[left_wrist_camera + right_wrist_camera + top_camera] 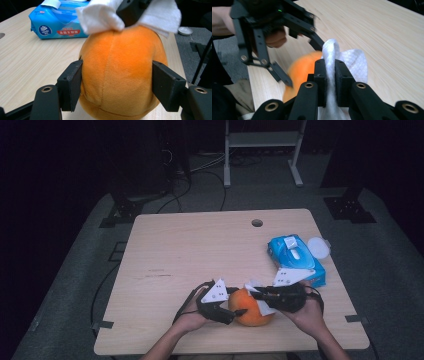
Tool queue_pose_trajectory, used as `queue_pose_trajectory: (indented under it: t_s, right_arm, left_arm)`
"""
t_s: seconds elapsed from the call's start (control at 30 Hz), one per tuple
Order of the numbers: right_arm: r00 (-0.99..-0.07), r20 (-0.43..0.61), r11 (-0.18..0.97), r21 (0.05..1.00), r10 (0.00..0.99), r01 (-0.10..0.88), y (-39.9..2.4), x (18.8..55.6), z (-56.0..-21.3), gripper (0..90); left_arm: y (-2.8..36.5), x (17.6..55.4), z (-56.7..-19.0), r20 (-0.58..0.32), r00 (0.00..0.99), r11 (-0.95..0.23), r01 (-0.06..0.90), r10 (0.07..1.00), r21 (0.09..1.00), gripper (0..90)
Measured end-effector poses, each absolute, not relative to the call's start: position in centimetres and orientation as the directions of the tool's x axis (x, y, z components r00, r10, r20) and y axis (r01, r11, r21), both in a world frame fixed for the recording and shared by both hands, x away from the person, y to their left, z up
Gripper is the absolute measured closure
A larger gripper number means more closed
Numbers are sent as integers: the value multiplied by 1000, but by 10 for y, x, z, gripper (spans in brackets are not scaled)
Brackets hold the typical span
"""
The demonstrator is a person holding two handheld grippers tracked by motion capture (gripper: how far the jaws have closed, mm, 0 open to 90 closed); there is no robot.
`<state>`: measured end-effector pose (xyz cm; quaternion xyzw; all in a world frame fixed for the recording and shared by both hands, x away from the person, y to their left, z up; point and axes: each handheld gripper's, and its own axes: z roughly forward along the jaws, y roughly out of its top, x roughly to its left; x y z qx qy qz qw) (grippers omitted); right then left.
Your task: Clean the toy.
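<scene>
An orange plush ball (250, 312) rests on the wooden table (200, 250) near its front edge. My left gripper (239, 302) comes at it from the left. In the left gripper view its two black pads (71, 85) press on both sides of the ball (117, 62), so the left gripper (117, 82) is shut on it. My right gripper (257, 295) reaches in from the right, shut on a folded white wipe (354, 62). The wipe (100, 17) lies against the top of the ball. In the right gripper view the right gripper (330, 72) pinches the wipe above the ball (299, 70).
A blue pack of wet wipes (295, 257) lies behind the right hand, with a round white lid (318, 246) beside it at the table's right edge. A cable hole (257, 223) sits near the far edge. Dark floor and a metal stand lie beyond the table.
</scene>
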<state>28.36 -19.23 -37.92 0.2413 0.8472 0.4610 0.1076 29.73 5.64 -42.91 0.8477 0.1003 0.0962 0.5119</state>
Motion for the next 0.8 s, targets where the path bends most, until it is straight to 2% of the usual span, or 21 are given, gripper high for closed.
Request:
queue_pose_trajectory:
  t_s: [0.07,0.13,0.17,0.27,0.33,0.37,0.53,0.73,0.8]
  right_arm:
    - [-855,74,435,836,514,334,-199,287,-382,807]
    - [-854,70,438,835,516,334,-198,286,-383,807]
    - [-853,54,451,830,519,327,-192,286,-386,807]
    - [-862,58,455,830,503,321,-184,284,-387,807]
    - [-866,51,461,831,497,313,-181,282,-387,806]
    - [-870,12,491,821,493,290,-175,278,-386,806]
    - [-870,20,488,821,493,296,-180,281,-385,805]
    - [-839,3,476,822,544,312,-197,285,-384,805]
    - [-839,4,472,826,544,309,-195,285,-386,805]
  left_arm:
    - [56,299,-430,35,961,-444,94,274,891,277]
    - [55,300,-429,21,959,-444,111,282,889,186]
    - [54,301,-428,-20,958,-438,150,287,886,156]
    - [52,299,-426,-18,960,-431,141,279,891,153]
    - [52,298,-428,-5,963,-439,128,271,889,196]
    - [53,298,-430,14,964,-449,110,265,887,216]
    - [59,301,-434,-11,962,-443,135,271,886,235]
    - [65,307,-440,-64,961,-414,175,269,893,215]
    - [61,307,-437,-53,957,-416,174,286,892,147]
